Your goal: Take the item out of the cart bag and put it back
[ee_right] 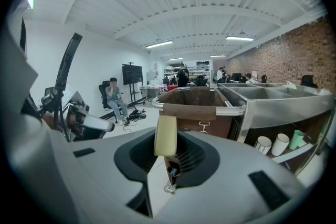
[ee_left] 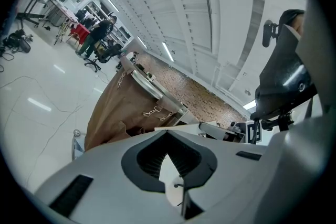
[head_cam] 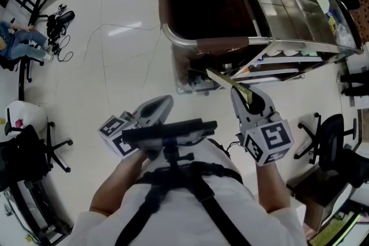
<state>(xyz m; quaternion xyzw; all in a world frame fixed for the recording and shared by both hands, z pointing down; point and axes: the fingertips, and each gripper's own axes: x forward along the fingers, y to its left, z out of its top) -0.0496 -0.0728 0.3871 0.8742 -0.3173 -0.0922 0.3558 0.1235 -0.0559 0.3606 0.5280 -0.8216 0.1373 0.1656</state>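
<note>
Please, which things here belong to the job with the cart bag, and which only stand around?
Part of the job:
- right gripper, shut on the flat yellowish item
- brown cart bag

Only standing around:
- left gripper, holding nothing
- white cups
- steel trays
- black office chair
</note>
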